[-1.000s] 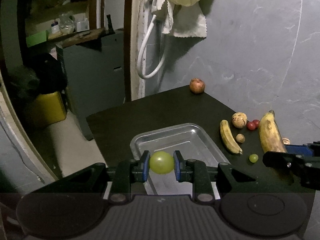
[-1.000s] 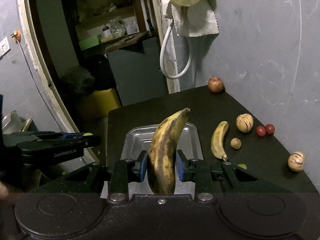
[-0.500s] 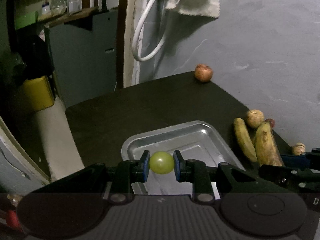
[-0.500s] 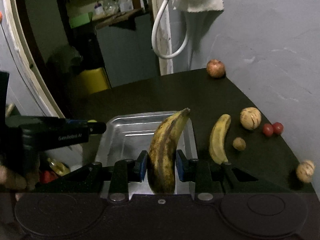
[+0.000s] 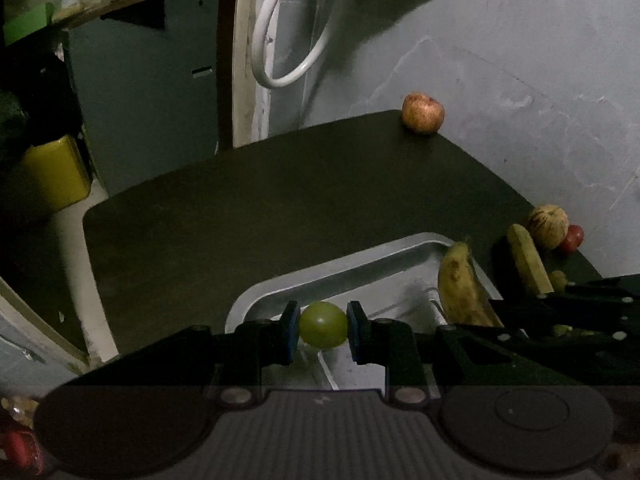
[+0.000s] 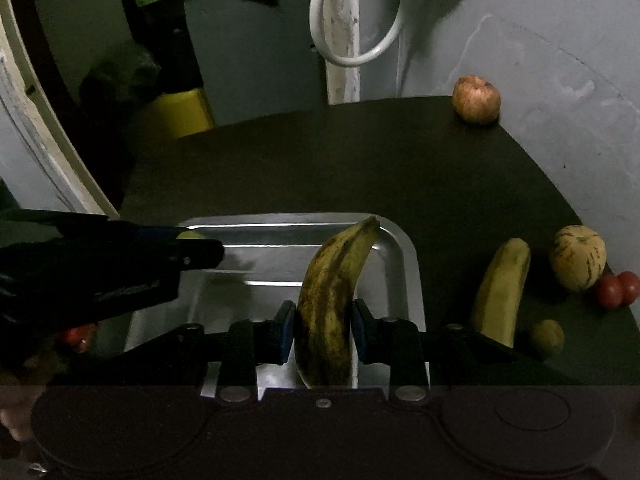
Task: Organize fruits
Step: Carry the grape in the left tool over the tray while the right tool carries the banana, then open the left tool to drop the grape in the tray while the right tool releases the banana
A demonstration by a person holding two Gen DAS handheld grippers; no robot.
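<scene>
- Green round grape (image 5: 323,324) sits clamped in my left gripper (image 5: 323,330), above the silver metal tray (image 5: 360,276).
- My right gripper (image 6: 323,330) clasps a spotted yellow banana (image 6: 332,300), tip toward 12 o'clock.

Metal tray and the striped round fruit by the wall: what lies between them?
In the right wrist view, a yellow banana lies on the dark table between the metal tray and the striped round fruit.

We see our right gripper (image 6: 323,330) clamping a spotted banana (image 6: 332,300) above the metal tray (image 6: 408,252). Our left gripper (image 6: 196,250) reaches over the tray's left side.
</scene>
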